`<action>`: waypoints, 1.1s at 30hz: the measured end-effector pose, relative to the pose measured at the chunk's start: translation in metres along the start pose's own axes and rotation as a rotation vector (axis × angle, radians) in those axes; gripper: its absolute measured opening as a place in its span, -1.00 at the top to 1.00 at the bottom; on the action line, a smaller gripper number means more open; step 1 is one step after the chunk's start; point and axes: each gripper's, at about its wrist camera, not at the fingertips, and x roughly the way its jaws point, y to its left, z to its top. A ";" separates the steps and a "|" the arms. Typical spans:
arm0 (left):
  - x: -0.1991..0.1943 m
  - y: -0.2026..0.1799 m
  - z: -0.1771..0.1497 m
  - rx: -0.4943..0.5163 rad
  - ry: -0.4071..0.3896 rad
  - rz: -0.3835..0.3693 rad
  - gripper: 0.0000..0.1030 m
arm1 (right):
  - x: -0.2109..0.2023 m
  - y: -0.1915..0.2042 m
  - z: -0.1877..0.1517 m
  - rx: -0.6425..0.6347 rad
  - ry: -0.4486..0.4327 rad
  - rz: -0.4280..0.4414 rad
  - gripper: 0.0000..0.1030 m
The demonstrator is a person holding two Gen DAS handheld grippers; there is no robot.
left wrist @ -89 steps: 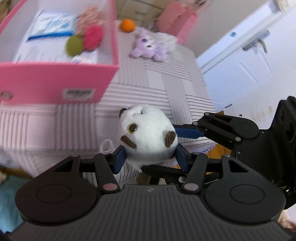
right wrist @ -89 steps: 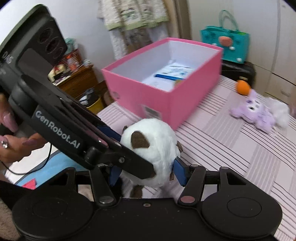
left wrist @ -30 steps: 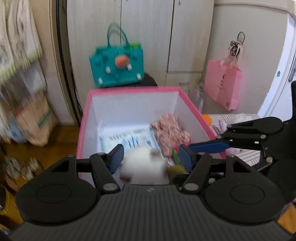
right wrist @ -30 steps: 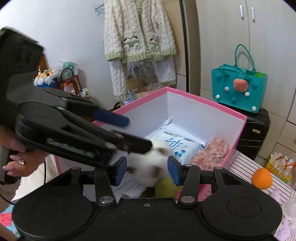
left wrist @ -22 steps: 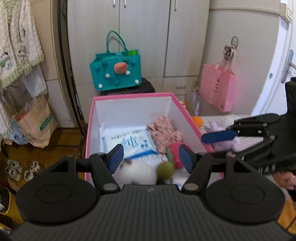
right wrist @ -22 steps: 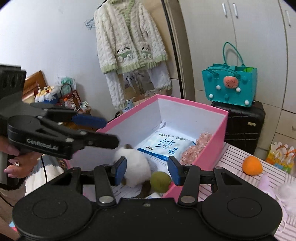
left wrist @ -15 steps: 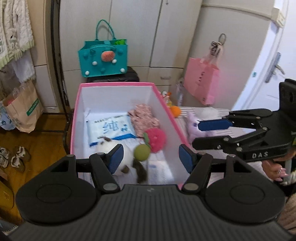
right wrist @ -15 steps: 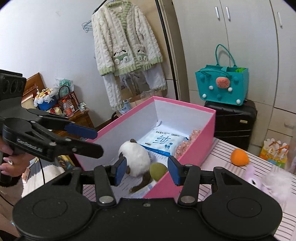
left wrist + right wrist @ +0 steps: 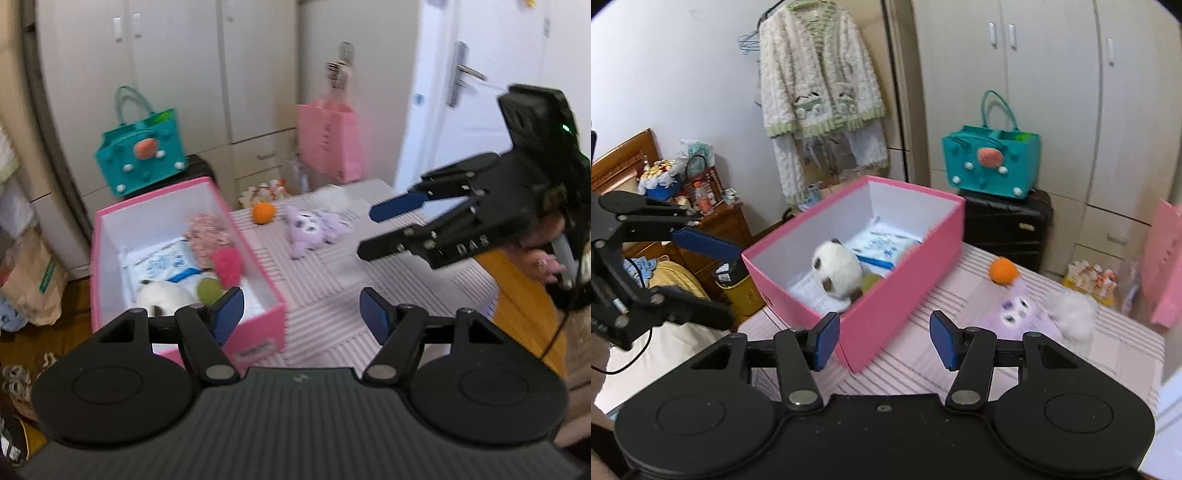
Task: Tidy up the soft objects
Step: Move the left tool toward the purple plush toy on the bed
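The white plush with brown patches point(image 9: 162, 295) point(image 9: 836, 273) lies inside the pink box point(image 9: 255, 332) point(image 9: 905, 288), beside a green ball point(image 9: 208, 288) and a pink pompom point(image 9: 227, 262). A purple plush point(image 9: 314, 229) point(image 9: 1019, 314), a white fluffy toy point(image 9: 332, 199) point(image 9: 1071, 310) and an orange ball point(image 9: 263, 212) point(image 9: 1004, 271) rest on the striped table point(image 9: 332, 288). My left gripper point(image 9: 301, 314) point(image 9: 713, 277) hovers above the box's near corner, jaws opening, nothing between them. My right gripper point(image 9: 884, 339) point(image 9: 376, 229) hangs over the table, jaws opening and empty.
A blue-and-white packet point(image 9: 162, 262) and a floral cloth item point(image 9: 207, 236) also lie in the box. Behind stand a teal bag point(image 9: 990, 166) on a black suitcase point(image 9: 1004, 221), a pink bag point(image 9: 328, 140), cupboards and a hanging cardigan point(image 9: 820, 85).
Both grippers let go of the white plush over the box and it dropped in. They then rose, drew back and swung right toward the table's toys.
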 end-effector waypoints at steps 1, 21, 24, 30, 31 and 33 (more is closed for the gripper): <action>0.001 -0.006 -0.001 0.011 0.001 -0.015 -0.34 | -0.005 -0.003 -0.005 0.006 0.001 -0.005 -0.15; 0.085 -0.045 0.003 -0.015 0.002 -0.183 -0.34 | -0.022 -0.061 -0.079 0.065 -0.027 -0.104 -0.19; 0.103 -0.043 0.006 -0.052 -0.022 -0.199 -0.34 | -0.009 -0.072 -0.082 0.050 -0.041 -0.125 -0.19; 0.145 -0.047 0.015 -0.075 -0.077 -0.171 -0.34 | 0.028 -0.099 -0.084 0.076 -0.103 -0.122 -0.20; 0.152 -0.046 0.018 -0.088 -0.080 -0.172 -0.34 | 0.035 -0.103 -0.084 0.078 -0.110 -0.129 -0.20; 0.166 -0.041 0.024 -0.118 -0.090 -0.166 -0.34 | 0.050 -0.110 -0.082 0.064 -0.120 -0.154 -0.20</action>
